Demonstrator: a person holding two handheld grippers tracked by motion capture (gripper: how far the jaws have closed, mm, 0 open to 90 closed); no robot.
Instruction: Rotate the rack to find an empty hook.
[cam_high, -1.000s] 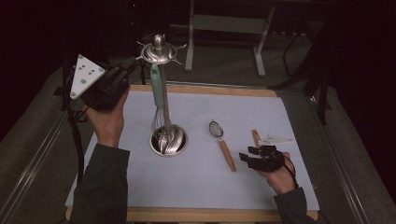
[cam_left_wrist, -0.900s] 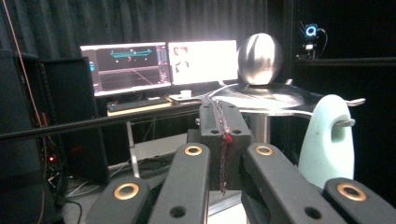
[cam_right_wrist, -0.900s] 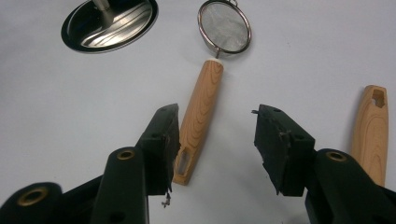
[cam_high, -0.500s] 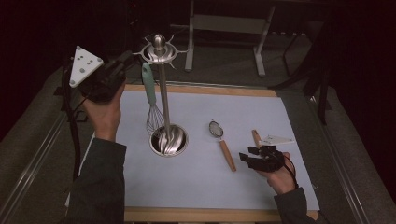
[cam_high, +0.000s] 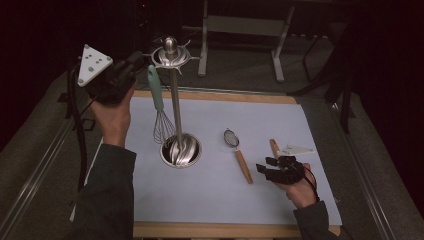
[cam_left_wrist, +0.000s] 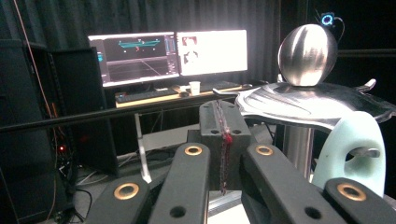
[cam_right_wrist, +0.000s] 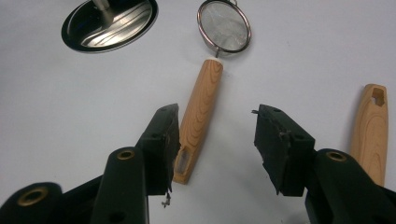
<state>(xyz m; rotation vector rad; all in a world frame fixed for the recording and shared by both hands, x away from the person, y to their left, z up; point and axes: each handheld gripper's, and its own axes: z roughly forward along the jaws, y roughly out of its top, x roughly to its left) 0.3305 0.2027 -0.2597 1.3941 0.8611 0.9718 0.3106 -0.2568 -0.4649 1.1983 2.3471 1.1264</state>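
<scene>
Since a second ago my left gripper (cam_high: 131, 67) has drawn back to 9 o'clock of the stand (cam_high: 174, 100), and the whisk (cam_high: 159, 107) that leaned on the pole now hangs clear from a hook. The whisk has a pale mint handle and wire loops, hanging at 9 o'clock of the pole, above the base. My left jaws are pressed together on nothing, beside the handle's loop (cam_left_wrist: 355, 144). My right gripper (cam_right_wrist: 215, 135) stands wide, empty, over the strainer's (cam_right_wrist: 223, 27) wooden handle.
</scene>
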